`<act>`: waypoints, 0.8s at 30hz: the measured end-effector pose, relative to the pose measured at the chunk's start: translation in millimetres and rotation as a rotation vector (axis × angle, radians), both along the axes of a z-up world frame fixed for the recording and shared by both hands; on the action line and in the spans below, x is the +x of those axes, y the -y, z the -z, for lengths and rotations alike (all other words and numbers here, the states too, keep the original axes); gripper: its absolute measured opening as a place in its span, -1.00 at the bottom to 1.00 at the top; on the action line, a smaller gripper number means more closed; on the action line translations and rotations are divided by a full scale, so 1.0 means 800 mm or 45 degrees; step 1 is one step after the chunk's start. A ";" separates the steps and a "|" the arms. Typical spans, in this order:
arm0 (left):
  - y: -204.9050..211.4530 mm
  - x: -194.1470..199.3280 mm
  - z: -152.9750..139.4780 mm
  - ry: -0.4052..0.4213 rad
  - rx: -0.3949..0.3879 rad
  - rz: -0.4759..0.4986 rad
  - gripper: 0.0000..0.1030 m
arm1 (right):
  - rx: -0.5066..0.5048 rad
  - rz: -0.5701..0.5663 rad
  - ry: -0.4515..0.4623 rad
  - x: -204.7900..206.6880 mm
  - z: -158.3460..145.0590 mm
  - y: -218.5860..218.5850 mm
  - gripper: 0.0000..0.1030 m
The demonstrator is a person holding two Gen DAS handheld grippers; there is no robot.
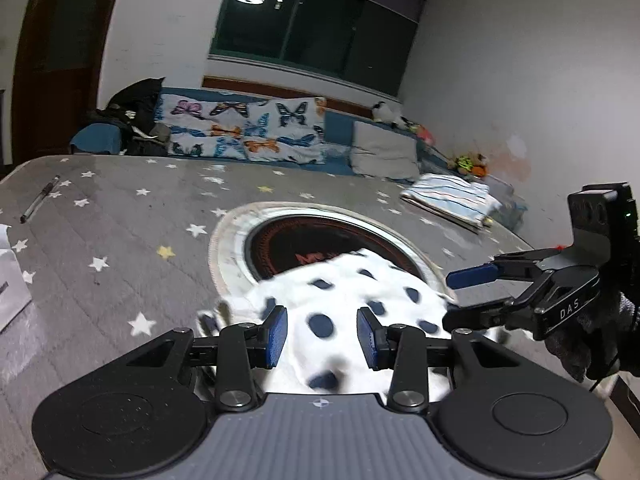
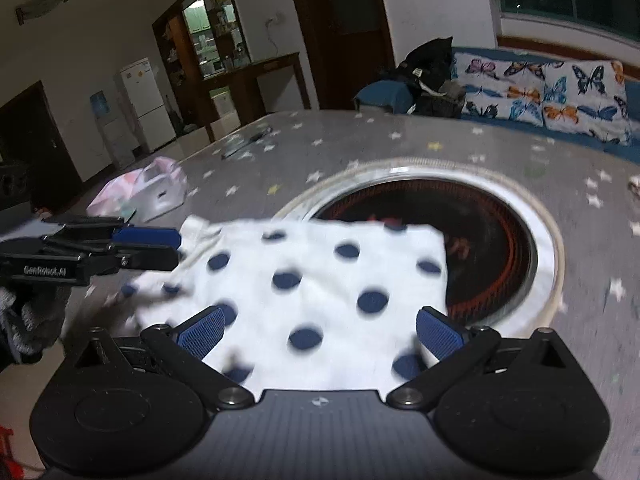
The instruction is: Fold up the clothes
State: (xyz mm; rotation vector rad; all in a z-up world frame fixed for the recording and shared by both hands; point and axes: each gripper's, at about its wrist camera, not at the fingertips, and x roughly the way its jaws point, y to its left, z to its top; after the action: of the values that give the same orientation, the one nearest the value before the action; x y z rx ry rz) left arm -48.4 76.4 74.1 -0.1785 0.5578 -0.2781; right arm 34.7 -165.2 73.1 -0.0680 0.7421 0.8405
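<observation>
A white garment with dark blue dots (image 1: 344, 296) (image 2: 312, 256) lies on the grey star-patterned table cover (image 1: 120, 220) (image 2: 400, 140), its far edge over a round dark inset (image 1: 312, 240) (image 2: 480, 216). My left gripper (image 1: 322, 336) (image 2: 178, 248) is at the garment's left edge. Its jaws are partly closed, with cloth in the gap between the blue pads and space still showing. My right gripper (image 2: 320, 332) (image 1: 456, 296) stands wide open over the garment's near right part, held by a gloved hand (image 1: 580, 344). The garment is blurred.
A pen (image 1: 40, 200) and a white box (image 1: 12, 280) lie on the table's left. A folded striped cloth (image 1: 452, 198) sits at the far right. A pink bag (image 2: 144, 188) rests at the far left edge. A butterfly-covered sofa (image 1: 240, 128) stands behind the table.
</observation>
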 end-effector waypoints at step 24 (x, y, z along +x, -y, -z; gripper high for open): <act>-0.013 0.005 0.010 -0.027 -0.028 -0.069 -0.12 | -0.072 -0.010 -0.077 0.061 0.013 -0.055 1.00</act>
State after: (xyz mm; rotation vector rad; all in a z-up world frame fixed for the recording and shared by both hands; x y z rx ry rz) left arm -44.5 86.9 66.4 -0.2179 0.5699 -0.2297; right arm 83.5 -121.3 62.8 -0.0964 0.8235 0.8317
